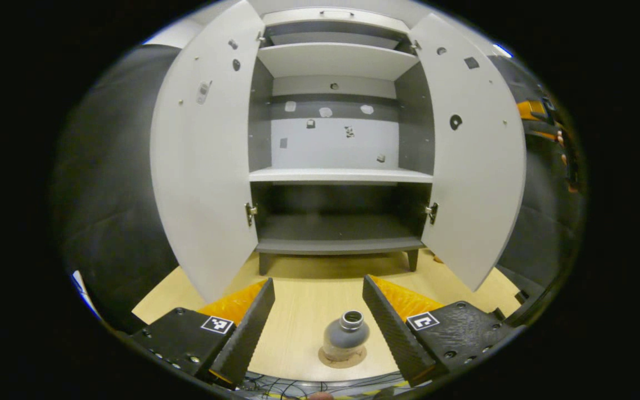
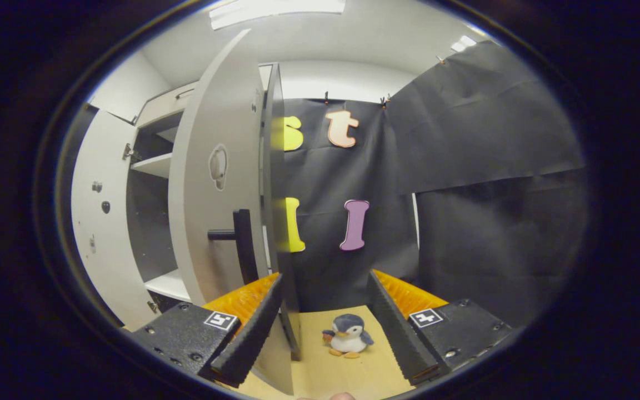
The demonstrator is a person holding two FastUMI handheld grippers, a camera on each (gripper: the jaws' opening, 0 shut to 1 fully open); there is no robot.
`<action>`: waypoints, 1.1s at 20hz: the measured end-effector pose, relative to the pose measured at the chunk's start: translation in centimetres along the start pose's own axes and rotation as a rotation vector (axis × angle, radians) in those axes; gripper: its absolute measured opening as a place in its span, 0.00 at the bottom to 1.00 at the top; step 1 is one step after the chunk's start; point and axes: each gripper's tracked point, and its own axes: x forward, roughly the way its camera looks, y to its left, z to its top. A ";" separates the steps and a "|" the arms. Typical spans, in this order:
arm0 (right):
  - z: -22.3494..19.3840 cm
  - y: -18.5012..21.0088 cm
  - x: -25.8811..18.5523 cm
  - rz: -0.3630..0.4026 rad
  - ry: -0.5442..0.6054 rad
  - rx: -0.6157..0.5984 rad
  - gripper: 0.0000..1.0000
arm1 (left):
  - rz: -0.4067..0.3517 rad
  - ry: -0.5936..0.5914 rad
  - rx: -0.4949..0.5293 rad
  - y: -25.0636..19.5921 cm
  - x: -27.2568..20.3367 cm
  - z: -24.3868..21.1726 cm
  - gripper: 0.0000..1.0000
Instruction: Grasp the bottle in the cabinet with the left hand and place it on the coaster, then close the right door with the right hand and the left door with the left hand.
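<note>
Both cabinet doors stand open and the shelves behind them are bare. The bottle point(image 1: 345, 336) stands upright on the round coaster point(image 1: 343, 357), on the pale wooden floor point(image 1: 309, 300) in front of the cabinet point(image 1: 336, 166). Judged from this arrangement, the placing step is done and the door-closing steps remain.

The left hand-held gripper point(image 1: 320, 325) has its fingers spread wide, one on each side of the bottle and clear of it, so the bottle rests on its own base. The gripper faces the cabinet squarely, with the left door point(image 1: 203, 166) and the right door point(image 1: 473, 161) swung out to either side of the opening.

In the right gripper view, the right hand-held gripper point(image 2: 325, 328) is also spread wide and grips nothing. It sits at the outer face of the right door point(image 2: 214, 183), near the door's free edge and just below the dark bar handle point(image 2: 239, 241); whether a finger touches the panel cannot be told. This station suits a push to swing that door shut. A small penguin toy point(image 2: 347, 335) stands on the floor point(image 2: 353, 372) beyond the door edge, outside the door's likely sweep.

The bottle is small, with a grey rounded body that narrows to a short neck. Its metallic mouth is open, with no cap seen. Its base falls within the coaster's rim.
</note>
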 end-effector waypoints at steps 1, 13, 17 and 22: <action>0.0 0.3 -0.1 0.008 -0.004 -0.004 0.94 | 0.009 0.001 -0.010 0.7 -0.3 0.5 0.98; -0.3 3.8 -0.2 0.158 0.036 -0.086 0.94 | 0.102 -0.077 -0.038 7.3 -2.0 8.4 0.95; -0.3 5.8 -0.2 0.197 0.011 -0.096 0.97 | 0.144 -0.045 -0.044 8.8 -2.7 9.4 0.99; -0.9 9.0 0.1 0.236 0.015 -0.097 0.97 | 0.164 -0.083 -0.035 10.5 -3.8 12.0 0.96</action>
